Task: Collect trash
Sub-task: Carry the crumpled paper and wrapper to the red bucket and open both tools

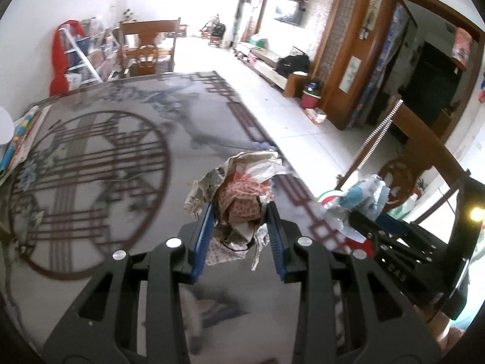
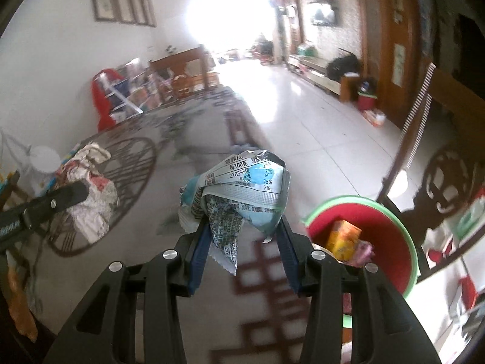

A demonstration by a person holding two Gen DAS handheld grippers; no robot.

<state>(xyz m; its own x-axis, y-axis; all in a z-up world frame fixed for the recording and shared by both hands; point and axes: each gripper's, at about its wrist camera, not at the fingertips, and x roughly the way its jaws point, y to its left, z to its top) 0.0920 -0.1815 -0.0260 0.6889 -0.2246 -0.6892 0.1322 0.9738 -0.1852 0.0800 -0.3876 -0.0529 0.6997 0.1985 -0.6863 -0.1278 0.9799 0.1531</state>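
Observation:
My left gripper (image 1: 239, 209) is shut on a crumpled wad of newspaper and red-patterned paper (image 1: 242, 179), held above the patterned glass table (image 1: 106, 166). Beside it to the right, my right gripper (image 1: 363, 221) carries a crumpled silver-blue snack wrapper (image 1: 363, 191). In the right wrist view that wrapper (image 2: 242, 188) sits pinched between the blue pads of the right gripper (image 2: 242, 226). A red bin with a green rim (image 2: 333, 203) stands low at the right, past the table edge, with a yellow box (image 2: 345, 239) inside. The left gripper (image 2: 75, 194) and its wad (image 2: 91, 212) show at the left.
A wooden chair (image 2: 439, 176) stands right behind the bin. A colourful booklet (image 1: 21, 139) and a white container (image 2: 42, 157) sit at the table's left edge. Another chair (image 1: 148, 48) is at the far end. A small red bucket (image 1: 310, 97) stands on the tiled floor.

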